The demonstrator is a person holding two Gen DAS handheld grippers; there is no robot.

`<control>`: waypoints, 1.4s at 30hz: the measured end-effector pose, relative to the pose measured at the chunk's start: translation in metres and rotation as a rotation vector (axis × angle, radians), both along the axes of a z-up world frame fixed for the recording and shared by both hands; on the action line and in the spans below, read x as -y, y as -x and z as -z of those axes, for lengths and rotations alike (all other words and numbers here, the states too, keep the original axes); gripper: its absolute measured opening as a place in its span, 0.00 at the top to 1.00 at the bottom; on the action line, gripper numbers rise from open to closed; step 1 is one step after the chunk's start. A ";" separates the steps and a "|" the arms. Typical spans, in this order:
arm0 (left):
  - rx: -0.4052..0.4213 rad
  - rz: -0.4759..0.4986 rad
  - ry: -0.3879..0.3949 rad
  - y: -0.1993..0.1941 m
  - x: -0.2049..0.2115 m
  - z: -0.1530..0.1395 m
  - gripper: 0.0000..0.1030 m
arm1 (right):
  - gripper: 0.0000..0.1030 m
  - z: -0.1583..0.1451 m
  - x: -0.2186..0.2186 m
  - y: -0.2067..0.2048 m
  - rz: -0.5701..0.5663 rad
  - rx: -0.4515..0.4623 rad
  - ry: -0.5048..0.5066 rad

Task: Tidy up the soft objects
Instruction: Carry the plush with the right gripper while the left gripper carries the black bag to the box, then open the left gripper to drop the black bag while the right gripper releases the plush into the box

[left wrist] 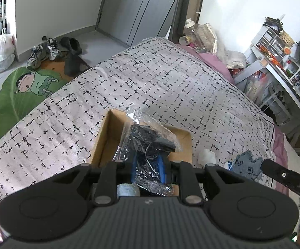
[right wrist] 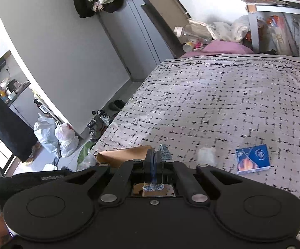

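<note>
Shoes (left wrist: 44, 51) piled by the grey door (left wrist: 141, 10), a green cartoon rug (left wrist: 25, 89) below, plastic bags (right wrist: 56, 137) slumped nearby, perhaps rubbish.

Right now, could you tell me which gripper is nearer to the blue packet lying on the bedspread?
Right. The right gripper, shut on a grey cloth, is nearest the blue packet, which lies to its right. The left gripper holds a plastic bag over the cardboard box, farther away.

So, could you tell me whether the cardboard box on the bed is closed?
No, the cardboard box is open on top, and the left gripper holds a clear plastic bag over it.
</note>
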State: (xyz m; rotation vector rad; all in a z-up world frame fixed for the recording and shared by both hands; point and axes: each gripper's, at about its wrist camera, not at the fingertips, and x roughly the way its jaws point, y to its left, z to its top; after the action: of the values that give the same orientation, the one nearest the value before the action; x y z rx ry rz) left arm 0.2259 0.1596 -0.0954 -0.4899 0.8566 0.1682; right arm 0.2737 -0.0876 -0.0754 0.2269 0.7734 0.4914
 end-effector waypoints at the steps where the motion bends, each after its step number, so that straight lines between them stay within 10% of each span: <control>1: -0.004 -0.004 -0.001 -0.002 -0.001 0.001 0.80 | 1.00 -0.001 -0.003 -0.001 -0.003 -0.001 0.001; 16: -0.030 -0.037 0.040 -0.001 -0.027 0.004 0.72 | 0.99 0.001 -0.059 -0.008 -0.104 -0.027 -0.018; 22: -0.035 -0.045 0.036 0.004 -0.033 0.001 0.68 | 0.71 0.003 -0.065 -0.008 -0.099 -0.065 -0.031; 42: -0.045 0.003 -0.006 0.006 0.002 -0.013 0.32 | 0.48 0.004 -0.005 0.009 -0.021 -0.051 0.019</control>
State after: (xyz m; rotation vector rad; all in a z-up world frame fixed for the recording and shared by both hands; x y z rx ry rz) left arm 0.2199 0.1575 -0.0820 -0.4808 0.9005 0.1795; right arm 0.2643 -0.0826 -0.0795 0.2144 0.8308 0.4988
